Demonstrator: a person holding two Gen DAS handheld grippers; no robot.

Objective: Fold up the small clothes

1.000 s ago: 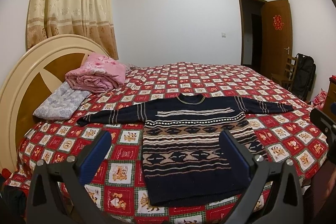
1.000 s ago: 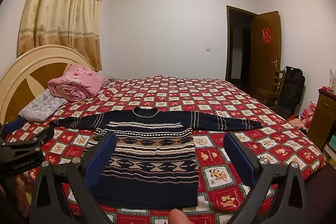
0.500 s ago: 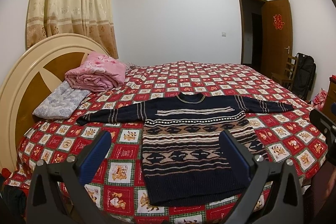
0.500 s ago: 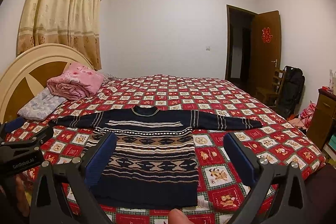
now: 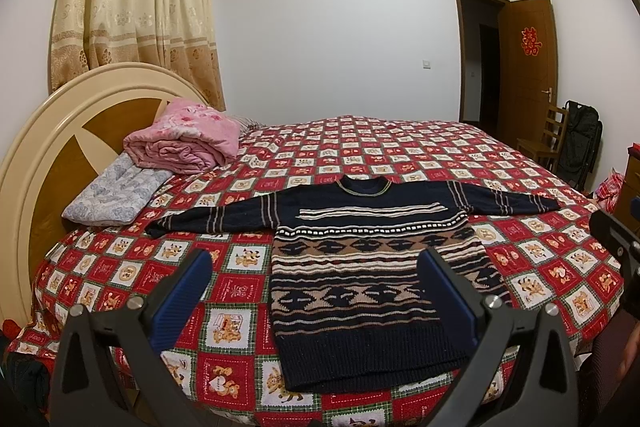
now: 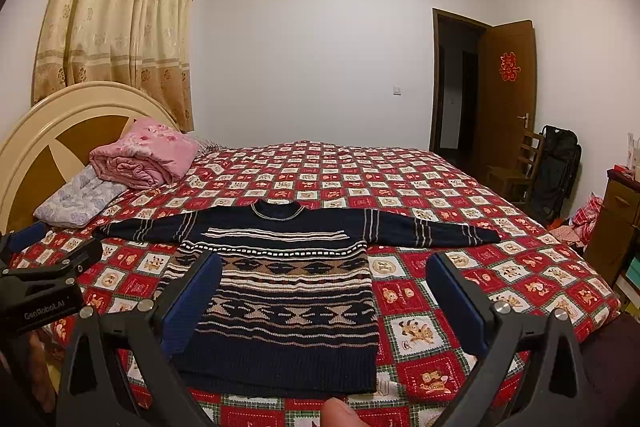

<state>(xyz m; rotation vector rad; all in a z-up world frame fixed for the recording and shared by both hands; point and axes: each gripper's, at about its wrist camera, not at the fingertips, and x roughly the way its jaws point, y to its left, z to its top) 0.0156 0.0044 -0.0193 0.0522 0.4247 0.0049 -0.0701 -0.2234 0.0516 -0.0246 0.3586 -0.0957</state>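
because folding has not yet begun, the dark navy knitted sweater with cream and tan patterned bands (image 5: 372, 267) is laid flat and face up on the red checked cartoon-print bedspread (image 5: 400, 147), both sleeves spread straight out to the sides and the ribbed hem turned toward the near edge of the bed. this layout is judged to be deliberate: every edge that a fold would start from is exposed and reachable.

the left gripper with blue ribbed pads (image 5: 316, 291) is held above the sweater's hem, spread wide with nothing between the pads. the right gripper with blue ribbed pads (image 6: 324, 295) is held likewise, fully parted and empty, set slightly toward the sweater's right sleeve side. neither tool is touching the fabric.

around the sweater, bare bedspread is seen on all sides: a broad stretch beyond the collar, and open patches under and past each sleeve cuff. the hem lies close to the bed's near edge, so little margin is left there. the rolled pink floral quilt (image 5: 184, 143) and the pale grey-blue quilted pillow (image 5: 116, 195) are stacked beyond the sweater's left sleeve, near the cream and brown rounded wooden headboard (image 5: 60, 139), well apart from the cuff. sleeves could probably be folded inward without obstruction.
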